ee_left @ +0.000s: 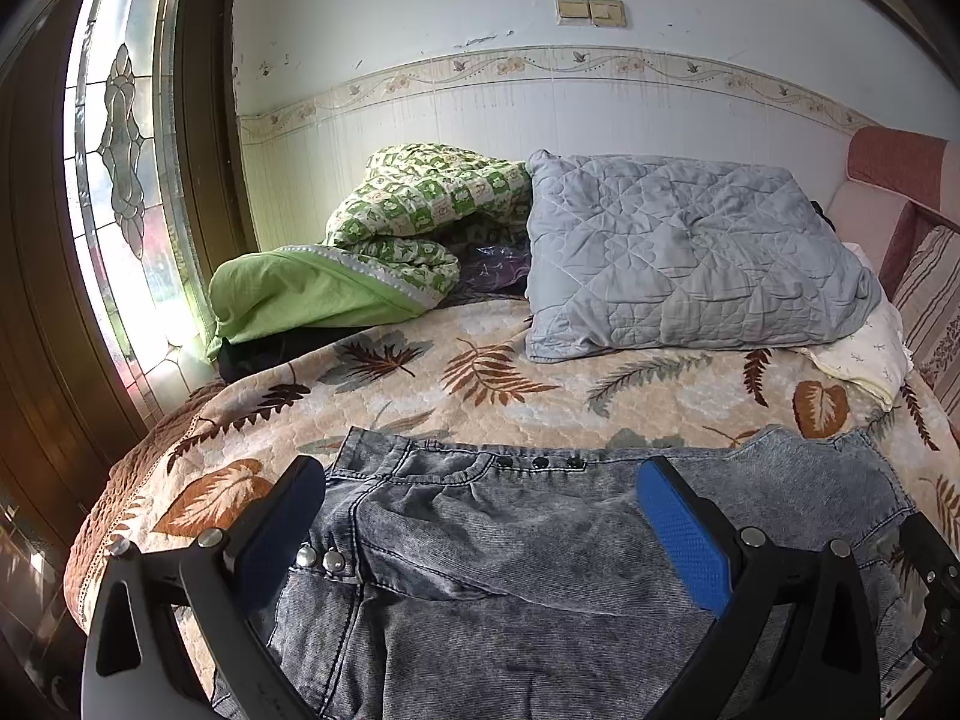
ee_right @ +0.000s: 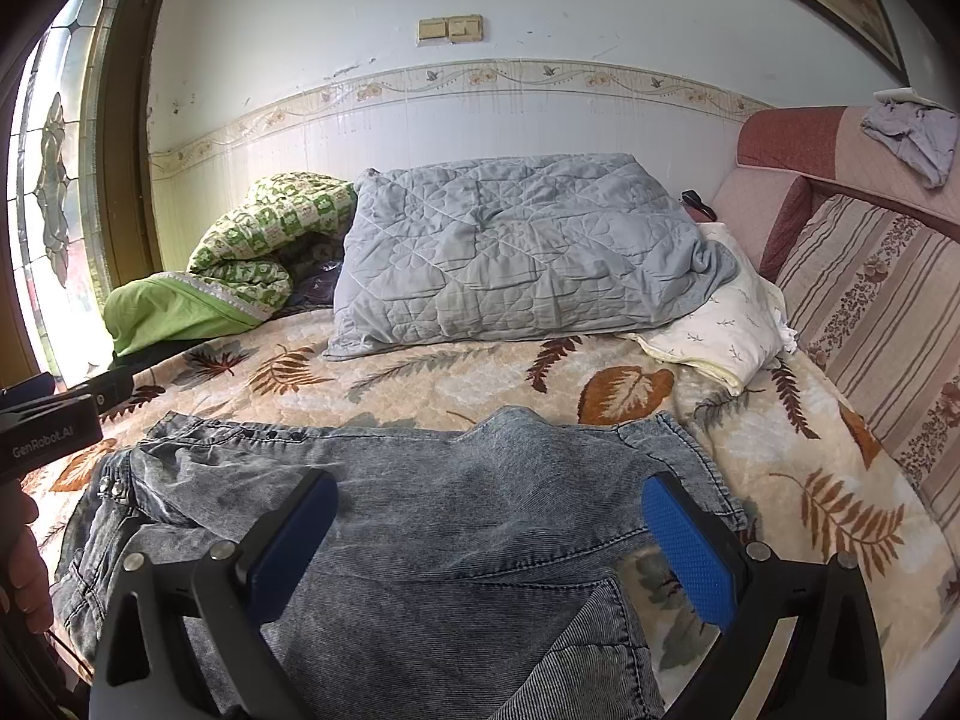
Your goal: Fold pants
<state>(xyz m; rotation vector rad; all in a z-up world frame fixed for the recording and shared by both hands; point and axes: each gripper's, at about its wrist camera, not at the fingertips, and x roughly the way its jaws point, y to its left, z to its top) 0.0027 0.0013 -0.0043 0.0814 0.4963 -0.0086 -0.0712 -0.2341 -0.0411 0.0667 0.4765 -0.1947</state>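
Pants [ee_left: 540, 540] spread on bedspread [ee_left: 540, 378], edges rumpled

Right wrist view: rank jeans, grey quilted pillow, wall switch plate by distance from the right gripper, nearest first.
1. jeans: on the bedspread, directly under the open fingers of the right gripper.
2. grey quilted pillow: mid-bed, ahead of the gripper, beyond the jeans.
3. wall switch plate: high on the wall behind the bed, farthest.
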